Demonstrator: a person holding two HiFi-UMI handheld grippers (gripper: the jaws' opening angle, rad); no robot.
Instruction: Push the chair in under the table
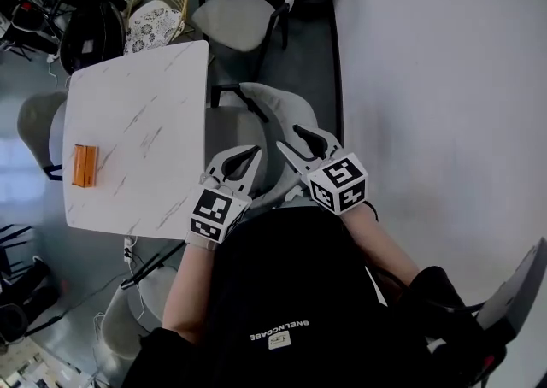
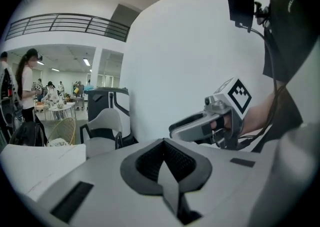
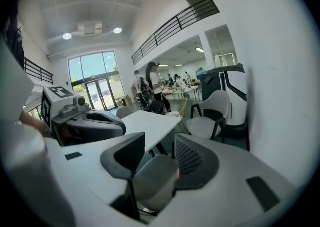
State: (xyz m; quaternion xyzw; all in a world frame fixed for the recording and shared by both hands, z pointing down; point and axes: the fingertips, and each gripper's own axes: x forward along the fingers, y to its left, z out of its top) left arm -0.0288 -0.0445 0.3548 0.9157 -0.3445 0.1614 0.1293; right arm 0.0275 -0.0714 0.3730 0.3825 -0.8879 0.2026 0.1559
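Found chair (image 1: 267, 109) close against table (image 1: 137, 121) edge and judged pushing essentially finished, with left gripper (image 1: 253, 153) jaws together, right gripper (image 1: 288, 138) jaws apart, both empty.

Seen from the head view, the near part of the grey chair (image 1: 278, 104) is covered by the left claw (image 1: 253, 154) and the right claw (image 1: 289, 137). An orange thing (image 1: 84, 165) on the tabletop (image 1: 145, 104) is too small to identify. A second chair (image 1: 520, 292) is cut off at the lower right edge.
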